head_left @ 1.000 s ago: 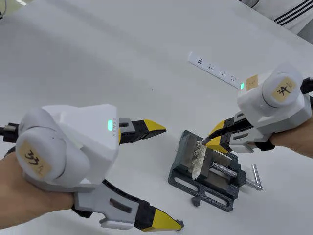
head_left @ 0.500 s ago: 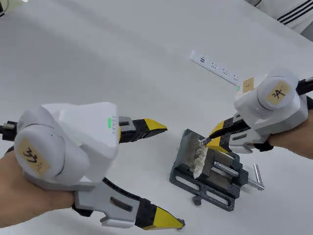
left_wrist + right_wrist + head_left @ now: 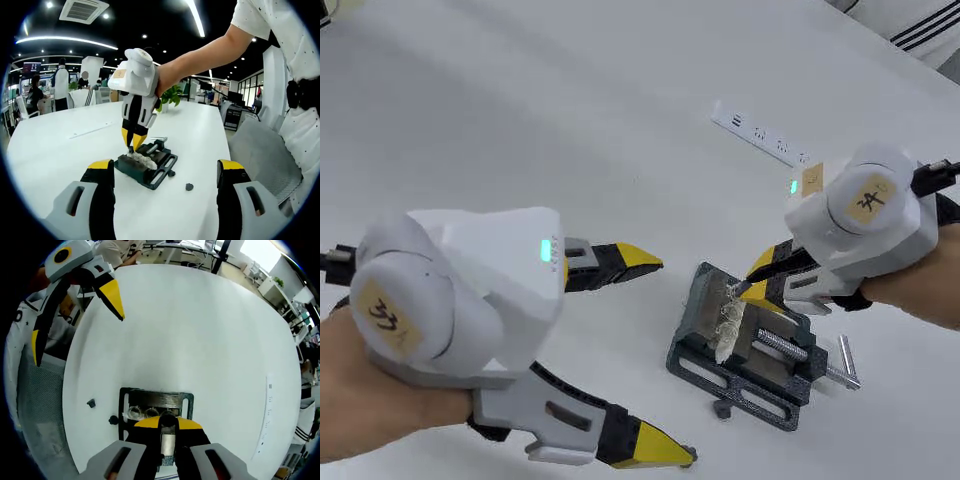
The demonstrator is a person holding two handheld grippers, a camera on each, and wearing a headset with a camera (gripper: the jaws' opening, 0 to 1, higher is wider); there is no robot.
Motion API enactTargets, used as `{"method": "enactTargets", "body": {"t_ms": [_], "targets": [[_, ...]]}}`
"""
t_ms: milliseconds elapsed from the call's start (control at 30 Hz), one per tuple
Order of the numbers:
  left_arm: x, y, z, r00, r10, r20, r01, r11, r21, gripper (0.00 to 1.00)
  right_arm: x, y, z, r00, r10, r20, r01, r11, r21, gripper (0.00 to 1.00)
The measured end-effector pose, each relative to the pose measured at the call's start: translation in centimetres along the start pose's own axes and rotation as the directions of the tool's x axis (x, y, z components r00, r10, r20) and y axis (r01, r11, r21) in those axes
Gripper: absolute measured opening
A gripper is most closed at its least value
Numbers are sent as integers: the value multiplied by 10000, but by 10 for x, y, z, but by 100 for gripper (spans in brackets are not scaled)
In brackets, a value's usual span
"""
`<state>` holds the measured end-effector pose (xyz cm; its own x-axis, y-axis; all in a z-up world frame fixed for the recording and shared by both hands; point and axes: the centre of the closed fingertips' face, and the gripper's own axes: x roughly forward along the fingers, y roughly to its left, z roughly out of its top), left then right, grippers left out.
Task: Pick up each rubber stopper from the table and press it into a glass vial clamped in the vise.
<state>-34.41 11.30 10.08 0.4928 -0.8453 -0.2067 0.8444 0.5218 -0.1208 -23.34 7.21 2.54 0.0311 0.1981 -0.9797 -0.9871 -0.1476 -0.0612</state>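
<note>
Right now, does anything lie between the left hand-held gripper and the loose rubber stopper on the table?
Nothing visible does: the rubber stopper lies on bare table ahead of the open left hand-held gripper, with the vise beside it.

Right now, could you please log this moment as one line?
left gripper: open, hovering | right gripper: shut on stopper over vials | spare stopper: on table near vise

- Power strip (image 3: pixel 760 133): white, long and narrow, lying flat at 1 o'clock in the head view.
- Ceiling vent (image 3: pixel 83 10): square and louvred, at 11 o'clock in the left gripper view.
- Light strips (image 3: pixel 195 17): lit, at 12 o'clock.
- Potted plant (image 3: pixel 172 95): green, near centre.
- Standing people (image 3: pixel 61 82): at 9 o'clock, far off.
- Grey chair (image 3: pixel 255 150): at 4 o'clock.
</note>
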Motion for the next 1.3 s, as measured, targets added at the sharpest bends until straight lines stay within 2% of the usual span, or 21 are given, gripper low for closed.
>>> {"method": "enactTargets", "body": {"t_ms": [200,433,867,1133,1300], "targets": [[1,1,1,10000,7,23,-7,10000,-30,84,2,1,0,9993,-243,-282,236,9994,-240,4],[2,1,1,10000,13,76,-13,10000,-73,83,2,2,1,9936,-791,-808,689,9901,-1219,4],[5,1,3,9999,13,111,-12,10000,-92,83,3,-1,1,9915,-653,-1129,464,9857,-1619,4],[4,2,4,9999,59,158,-57,9999,-128,83,2,-2,-1,9985,-229,-503,172,9936,-1114,6],[2,4,4,9998,101,153,-99,9999,-114,83,1,0,0,9992,-234,-331,199,9945,-1024,7]]}}
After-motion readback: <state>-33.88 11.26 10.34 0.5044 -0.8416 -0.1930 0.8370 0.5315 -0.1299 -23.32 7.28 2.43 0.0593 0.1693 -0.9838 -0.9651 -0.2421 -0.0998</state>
